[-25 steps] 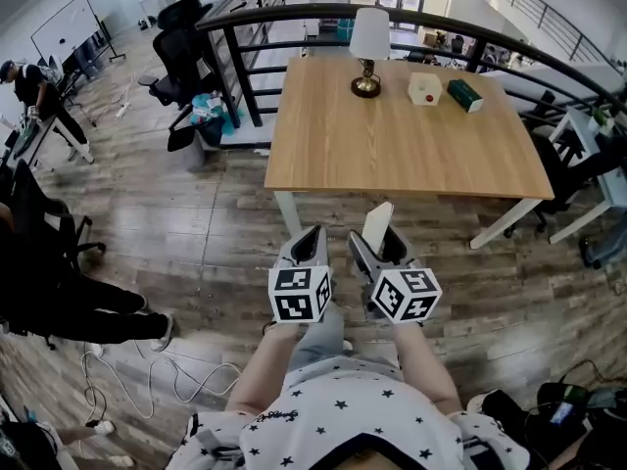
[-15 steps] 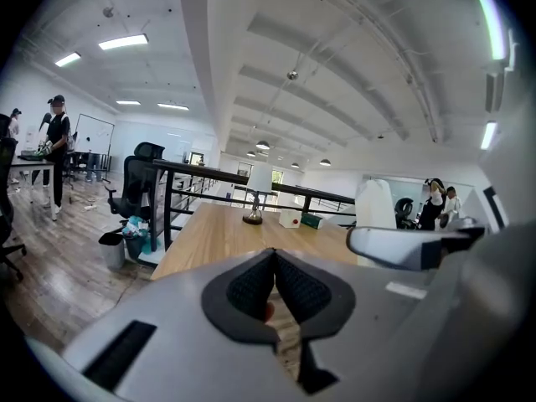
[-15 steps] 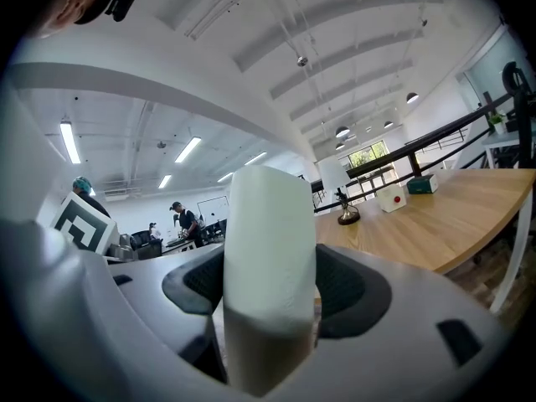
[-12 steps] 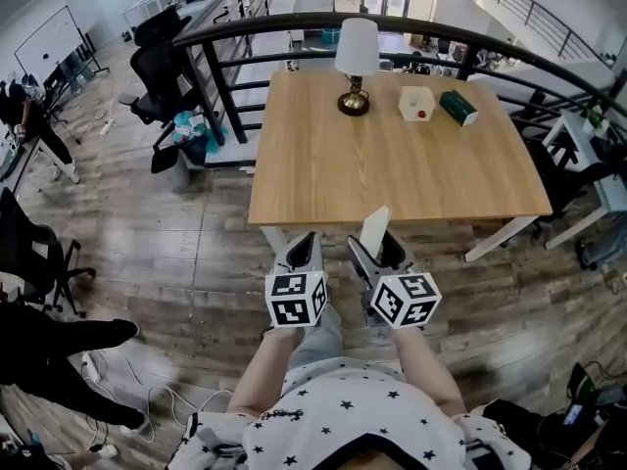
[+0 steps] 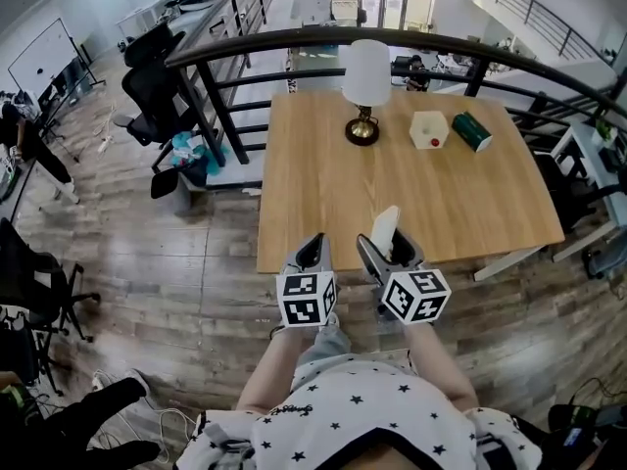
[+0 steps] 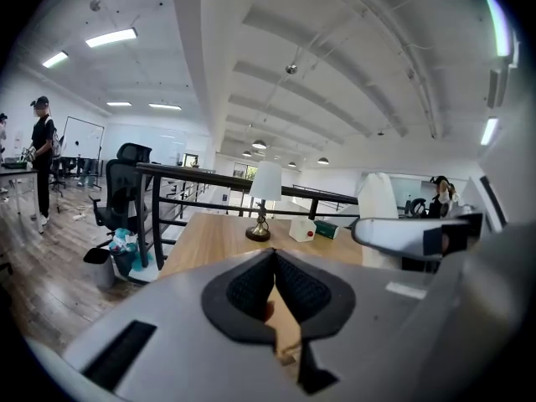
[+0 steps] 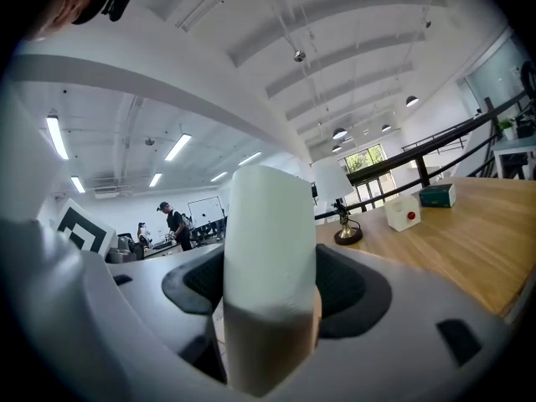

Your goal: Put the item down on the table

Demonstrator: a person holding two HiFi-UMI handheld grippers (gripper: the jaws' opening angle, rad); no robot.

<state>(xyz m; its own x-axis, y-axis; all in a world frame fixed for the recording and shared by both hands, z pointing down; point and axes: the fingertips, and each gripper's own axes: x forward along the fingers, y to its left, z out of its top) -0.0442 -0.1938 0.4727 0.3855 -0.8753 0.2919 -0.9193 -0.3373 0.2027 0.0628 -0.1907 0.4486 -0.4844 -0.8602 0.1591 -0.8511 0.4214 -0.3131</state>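
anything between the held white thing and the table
Nothing visible. The table's near half is bare; the lamp, white box and green box sit near its far edge, away from the white item in the right hand-held gripper.

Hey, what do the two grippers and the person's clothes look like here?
The left gripper and right gripper are light grey, wedge-shaped shells. Each carries a white cube with black square markers. The pads inside the jaws are black and textured. The person wears a white shirt with small black stars.
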